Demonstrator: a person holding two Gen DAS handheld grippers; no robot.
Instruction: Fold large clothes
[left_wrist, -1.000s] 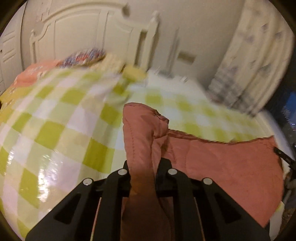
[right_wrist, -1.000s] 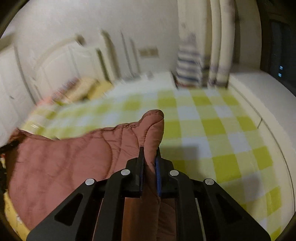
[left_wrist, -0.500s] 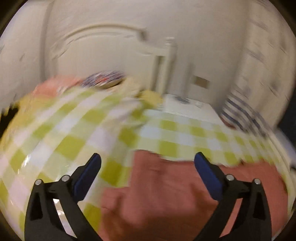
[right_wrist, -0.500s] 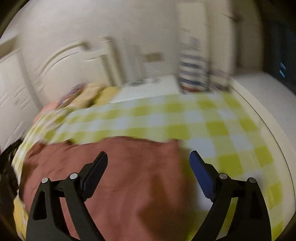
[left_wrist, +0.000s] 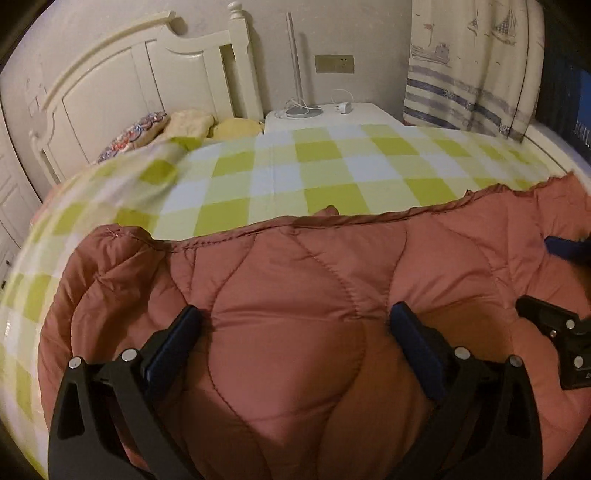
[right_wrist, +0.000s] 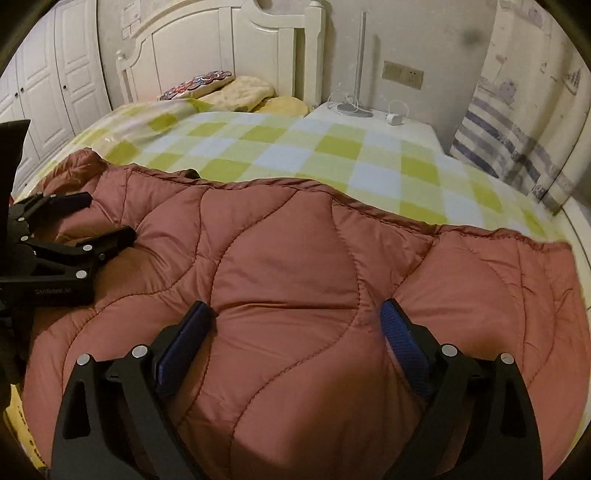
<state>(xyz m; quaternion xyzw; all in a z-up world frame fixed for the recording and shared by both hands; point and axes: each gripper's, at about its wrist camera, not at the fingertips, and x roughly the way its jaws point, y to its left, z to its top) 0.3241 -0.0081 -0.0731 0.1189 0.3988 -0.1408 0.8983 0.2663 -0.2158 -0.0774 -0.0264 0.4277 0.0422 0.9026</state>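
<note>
Left tool (left_wrist: 297, 317): jaws spread wide, nothing gripped, just opened from a tight pinch on a fold of the fabric. Blue pads (left_wrist: 173, 341) pressed down into the quilted reddish-brown coat (left_wrist: 295, 280), one bulging panel rising between them without being clamped. Coat spread flat below and ahead of this tool, stitched far edge running across just beyond the pads, a rumpled lobe off to the left of the left finger. Beyond that edge, green-and-white checked bedspread (left_wrist: 321, 177); further back, white headboard (left_wrist: 122, 85) and pillows (left_wrist: 192, 123). At the right rim, the other tool seen side-on, cut off by the frame.

Right tool (right_wrist: 297, 317): jaws likewise wide, holding nothing, just opened off the fabric. Pads (right_wrist: 402, 339) sunk into the coat's padding, a puffed panel between them, not squeezed. Coat stretching left and right under this tool, far hem ahead of the pads, right portion lying flat toward the bed's edge. To the left, the left tool lying on the coat near its bunched end. Nightstand (right_wrist: 369, 122) with a lamp base and a charger far ahead; patterned curtain (right_wrist: 517, 122) to the right.

Near part of the coat hidden under both tool bodies and cut by the lower rim; sleeves, collar and front not distinguishable.
</note>
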